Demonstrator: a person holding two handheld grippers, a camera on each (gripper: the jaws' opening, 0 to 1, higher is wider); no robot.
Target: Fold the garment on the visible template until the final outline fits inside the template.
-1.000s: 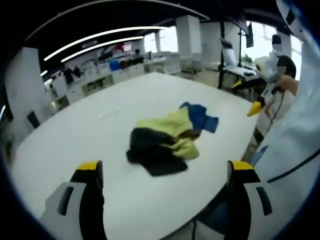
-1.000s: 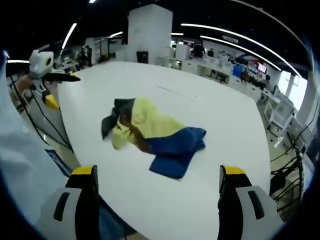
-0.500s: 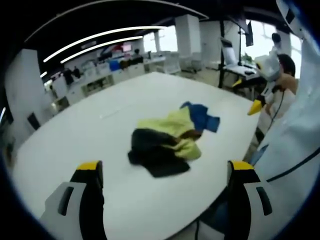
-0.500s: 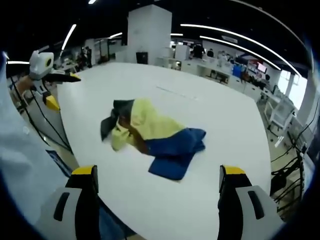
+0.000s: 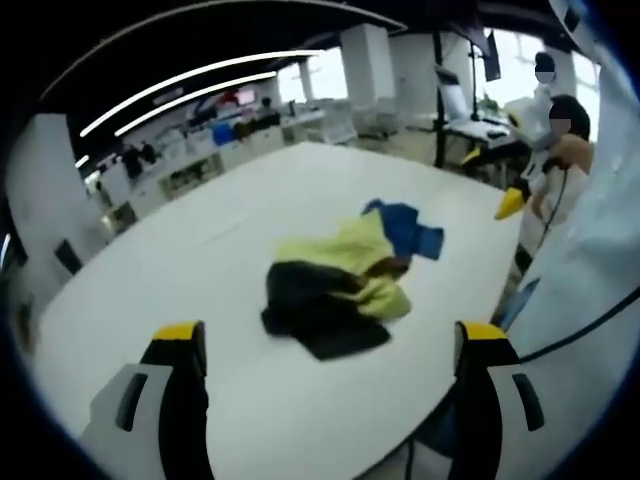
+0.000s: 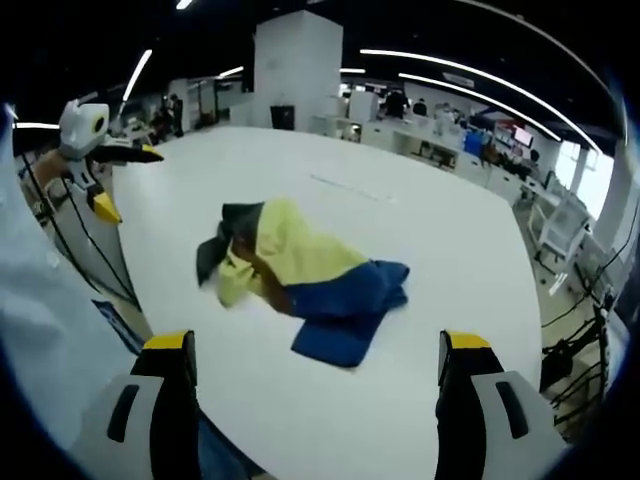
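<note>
A crumpled garment (image 5: pixel 340 280) in yellow, black and blue lies bunched on the white table (image 5: pixel 180 270). In the right gripper view the same garment (image 6: pixel 300 275) sits mid-table, blue part toward the right. My left gripper (image 5: pixel 330 400) stands open near the table's near edge, short of the garment, with nothing between its jaws. My right gripper (image 6: pixel 315 405) is open too, also short of the garment and holding nothing. The left gripper (image 6: pixel 100 150) appears at the far left of the right gripper view. No template outline is discernible on the table.
A person's white sleeve (image 5: pixel 590 260) fills the right side of the left gripper view. Another person (image 5: pixel 565 150) stands beyond the table's right edge. Office desks and a white pillar (image 6: pixel 295 70) lie behind the table.
Both views have shifted slightly with the hands. The garment lies as before, and both grippers stay open.
</note>
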